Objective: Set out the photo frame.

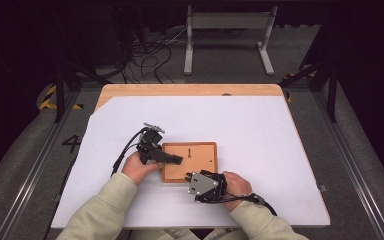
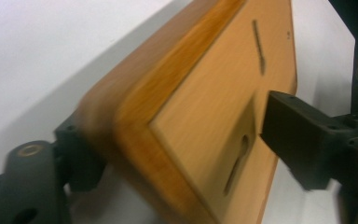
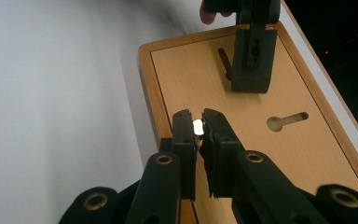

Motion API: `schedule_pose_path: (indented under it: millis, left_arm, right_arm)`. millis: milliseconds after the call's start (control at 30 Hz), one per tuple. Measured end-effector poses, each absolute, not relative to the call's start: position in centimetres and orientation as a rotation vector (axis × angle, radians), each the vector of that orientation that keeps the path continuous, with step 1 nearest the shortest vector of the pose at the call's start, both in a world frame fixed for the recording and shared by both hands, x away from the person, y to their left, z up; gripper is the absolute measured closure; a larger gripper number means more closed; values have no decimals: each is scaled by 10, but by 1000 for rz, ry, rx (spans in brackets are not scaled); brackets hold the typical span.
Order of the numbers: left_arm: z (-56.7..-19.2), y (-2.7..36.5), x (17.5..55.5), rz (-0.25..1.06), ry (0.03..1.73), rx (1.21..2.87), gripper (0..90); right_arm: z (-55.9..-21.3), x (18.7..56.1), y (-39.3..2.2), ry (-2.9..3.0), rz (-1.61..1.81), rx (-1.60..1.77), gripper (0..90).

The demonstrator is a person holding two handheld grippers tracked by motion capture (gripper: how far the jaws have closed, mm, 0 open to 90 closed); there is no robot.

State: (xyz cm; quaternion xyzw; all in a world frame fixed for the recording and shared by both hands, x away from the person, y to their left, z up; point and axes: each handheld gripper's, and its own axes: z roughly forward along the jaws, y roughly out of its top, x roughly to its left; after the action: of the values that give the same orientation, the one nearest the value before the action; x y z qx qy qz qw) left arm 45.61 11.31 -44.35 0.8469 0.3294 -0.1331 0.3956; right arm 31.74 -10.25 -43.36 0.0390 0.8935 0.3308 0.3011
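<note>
Left hand (image 1: 139,167): comes in from the lower left in a pale sleeve and holds the left gripper (image 1: 172,159) at the left edge of the wooden board. A black cable loops from the gripper back over the surface.

Left gripper, own view: jaws set wide, one on either side of the wooden board (image 2: 214,107). The left jaw lies against the board's rounded outer edge; the right jaw rests over the board's face. The board edge is clasped between them. The board is blurred in this view.

Wooden board (image 1: 190,161): rectangular, light brown, with a darker raised border. It lies near the middle of the white sheet, close to the person's side. Its face shows two keyhole-shaped slots (image 3: 286,121) and a small dark dot near one side.

White sheet (image 1: 260,140): covers most of the surface; a strip of bare wood (image 1: 190,90) shows along the far edge.

Right gripper (image 1: 190,178): held by the right hand (image 1: 236,185) at the near edge of the board, grey three-cornered plate on top, cable trailing back toward the wrist.

Right gripper, own view: jaws drawn narrow, nearly together, with a small bright, shiny item (image 3: 198,127) pinched between their tips just above the board's face (image 3: 242,140). What the item is cannot be told. The other gripper (image 3: 254,56) shows farther off, its jaw resting on the board beside one slot.

Beyond the surface: grey floor, a tangle of dark cables (image 1: 150,55), and a pale metal frame (image 1: 227,35).
</note>
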Motion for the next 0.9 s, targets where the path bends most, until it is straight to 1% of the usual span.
schedule_pose_path:
  millis: [33, 67, 100, 200, 267, 300, 367, 400, 533, 700, 900]
  left_arm:
    - [-443, 111, 455, -325, 833, 2162, 256]
    - [-442, 111, 455, -324, 840, 2161, 244]
    - [-442, 112, 456, -336, 845, 2154, 254]
    - [-442, 117, 458, -377, 849, 2118, 322]
    - [-440, 116, 457, -366, 843, 2124, 325]
    - [-439, 117, 456, -357, 834, 2130, 326]
    - [-438, 117, 455, -355, 829, 2128, 334]
    - [-437, 117, 454, -352, 823, 2129, 340]
    - [-432, 119, 451, -321, 786, 2140, 366]
    - [-422, 120, 437, -234, 708, 2173, 409]
    - [-410, 120, 416, -109, 621, 2217, 450]
  right_arm:
    - [-434, 317, -103, 2370, 878, 102, 838]
    - [-434, 317, -103, 2369, 878, 101, 838]
    - [-434, 317, -103, 2370, 878, 102, 837]
    - [-434, 317, -103, 2374, 876, 84, 833]
    - [-434, 318, -102, 2384, 868, 92, 822]
    - [-434, 319, -102, 2399, 856, 98, 804]
    - [-436, 321, -103, 2440, 852, 103, 704]
    - [-436, 322, -103, 2459, 869, 98, 669]
    - [-424, 321, -106, 2472, 959, 93, 580]
    - [-404, 323, -119, 2466, 1076, 174, 511]
    - [-381, 324, -144, 2406, 1184, 263, 499]
